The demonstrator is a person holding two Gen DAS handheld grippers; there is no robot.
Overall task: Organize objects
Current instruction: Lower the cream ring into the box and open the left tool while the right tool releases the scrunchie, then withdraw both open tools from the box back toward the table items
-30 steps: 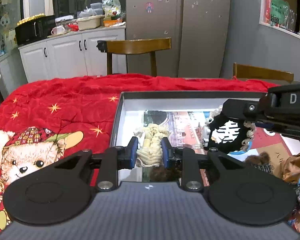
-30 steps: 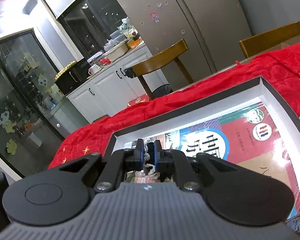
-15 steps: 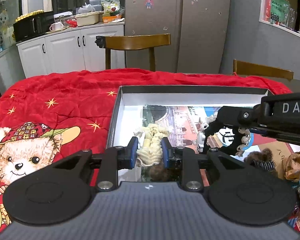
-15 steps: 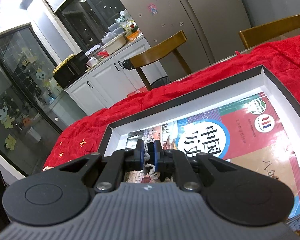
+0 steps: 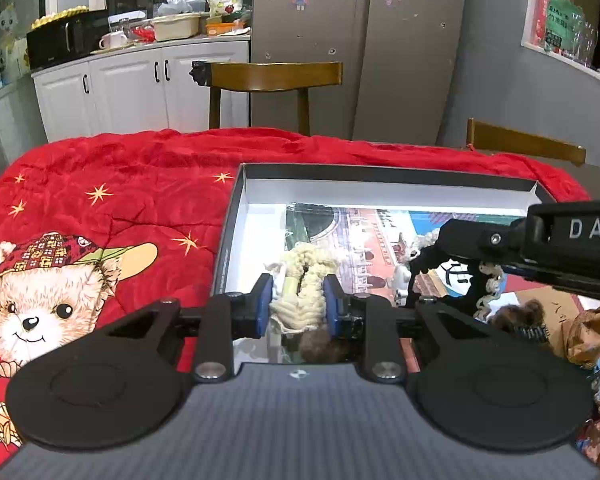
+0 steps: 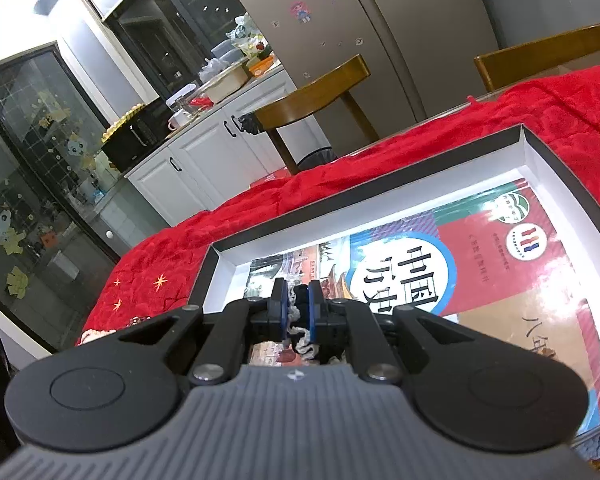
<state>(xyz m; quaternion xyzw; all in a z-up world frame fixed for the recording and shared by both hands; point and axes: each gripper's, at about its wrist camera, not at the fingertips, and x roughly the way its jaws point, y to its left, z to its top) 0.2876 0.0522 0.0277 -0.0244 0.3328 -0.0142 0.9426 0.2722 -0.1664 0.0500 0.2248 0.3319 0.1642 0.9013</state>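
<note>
Your left black two-finger gripper has a ribbed grey housing at the base, marked by a small white emblem near its front edge. Two round black discs with raised inner circles sit at either side of it. Angular black link arms with triangular cut-outs run forward from them, each pinned by a silver screw head. The fingers end in flat blue pads. Your right black two-finger gripper is built the same way: ribbed grey housing, white emblem, twin black discs, silver screws and blue pads. In the left wrist view its black side shows a small screw and white letters "DAS".
</note>
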